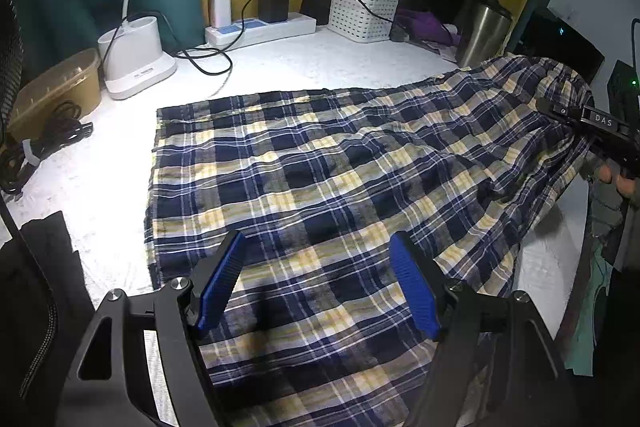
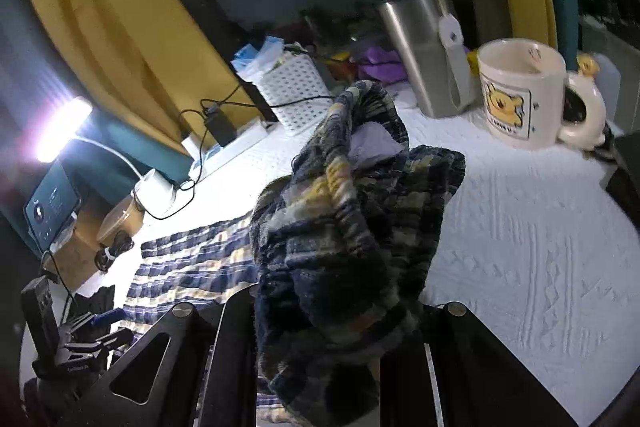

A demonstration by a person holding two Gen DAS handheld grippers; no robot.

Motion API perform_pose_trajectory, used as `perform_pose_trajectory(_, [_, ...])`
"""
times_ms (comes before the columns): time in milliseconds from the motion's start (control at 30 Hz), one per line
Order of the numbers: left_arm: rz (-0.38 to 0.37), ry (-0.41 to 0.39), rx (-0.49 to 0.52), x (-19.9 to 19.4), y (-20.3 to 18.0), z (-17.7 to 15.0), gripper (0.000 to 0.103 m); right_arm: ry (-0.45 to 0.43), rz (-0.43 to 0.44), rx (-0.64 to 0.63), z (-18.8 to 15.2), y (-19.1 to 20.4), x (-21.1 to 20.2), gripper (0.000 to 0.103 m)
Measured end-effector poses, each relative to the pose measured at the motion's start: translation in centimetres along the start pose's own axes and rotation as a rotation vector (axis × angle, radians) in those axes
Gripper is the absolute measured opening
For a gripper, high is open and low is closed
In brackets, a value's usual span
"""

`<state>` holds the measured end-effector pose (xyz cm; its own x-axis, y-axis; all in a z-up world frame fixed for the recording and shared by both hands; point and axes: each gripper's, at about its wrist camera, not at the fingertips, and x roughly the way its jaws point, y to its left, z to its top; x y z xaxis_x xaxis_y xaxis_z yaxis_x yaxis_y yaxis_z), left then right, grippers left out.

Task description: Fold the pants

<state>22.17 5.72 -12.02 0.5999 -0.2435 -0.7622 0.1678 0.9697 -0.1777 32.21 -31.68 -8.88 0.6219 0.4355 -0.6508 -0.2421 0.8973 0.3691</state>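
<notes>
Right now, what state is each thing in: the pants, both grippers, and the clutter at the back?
Plaid pants: spread flat on the table, waistband end lifted.
Right gripper: shut on the bunched waistband.
Left gripper: open, above the pants, holding nothing.
Mug: upright.
Steel tumbler: upright.
White basket: upright, stuffed with bags.
Power strip: chargers plugged in.

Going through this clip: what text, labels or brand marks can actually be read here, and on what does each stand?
"DAS": white letters on the right gripper, seen from the left wrist view.
Print under the yellow bear on the cream mug: too blurred to read.
Small mark on the white lamp base: too small to read.
Dark device screen: unreadable.
</notes>
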Motion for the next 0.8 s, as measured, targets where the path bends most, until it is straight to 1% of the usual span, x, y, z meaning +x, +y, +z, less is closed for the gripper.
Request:
perform_pose_trajectory(200, [0.002,-0.021,-0.012,-0.7,1.5,-0.2,0.074,-0.011,-0.002,-0.066,0.5,3.1,-0.5,0.018])
perform_pose_trajectory(400, [-0.006,-0.037,-0.002,-1.3,2.8,-0.3,0.074,-0.005,0.009,-0.127,0.9,6.2,-0.5,0.018])
perform_pose_trajectory(600, [-0.01,-0.082,-0.013,-2.5,4.5,0.1,0.074,0.018,0.021,-0.194,0.8,9.7,0.4,0.017])
perform_pose_trajectory(800, [0.006,-0.111,-0.024,-4.2,5.8,0.0,0.074,0.043,0.065,-0.243,0.0,12.6,2.0,0.017])
